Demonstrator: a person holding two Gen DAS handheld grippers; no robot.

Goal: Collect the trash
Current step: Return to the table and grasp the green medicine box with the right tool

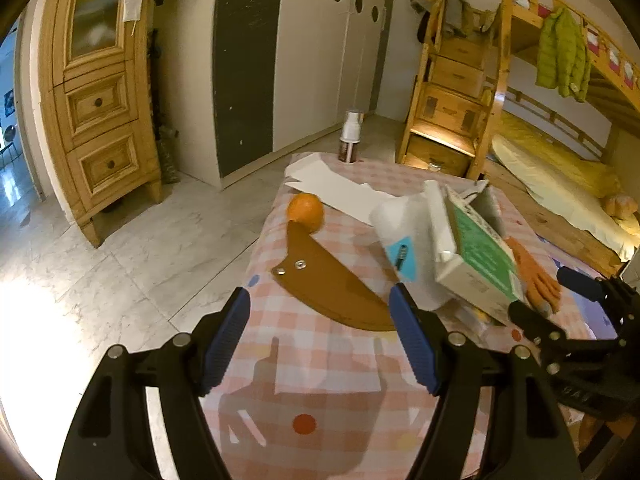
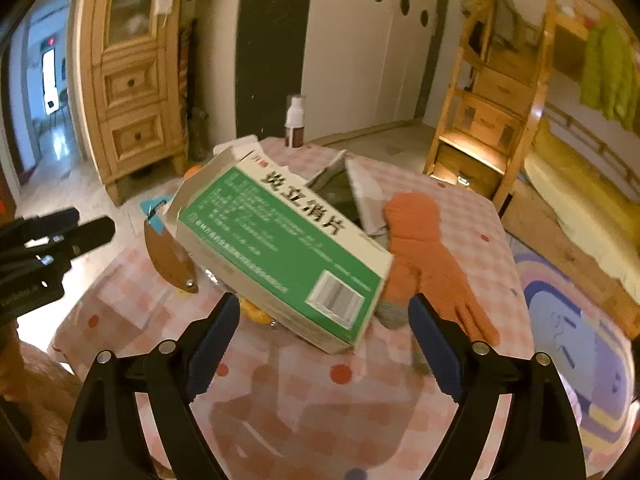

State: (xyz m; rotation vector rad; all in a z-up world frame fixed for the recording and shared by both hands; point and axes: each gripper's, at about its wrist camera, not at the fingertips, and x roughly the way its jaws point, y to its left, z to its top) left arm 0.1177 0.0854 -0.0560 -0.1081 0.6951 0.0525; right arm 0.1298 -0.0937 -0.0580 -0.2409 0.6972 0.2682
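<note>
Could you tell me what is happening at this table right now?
A person is clearing trash from a table with a checked cloth, holding a two-finger gripper in each hand. Both the left gripper and the right gripper are open and hold nothing. The right one points at an opened green and white medicine box, which lies tilted on the clutter beside an orange glove. An orange, a brown sheath, white paper and a small bottle also sit on the table.
</note>
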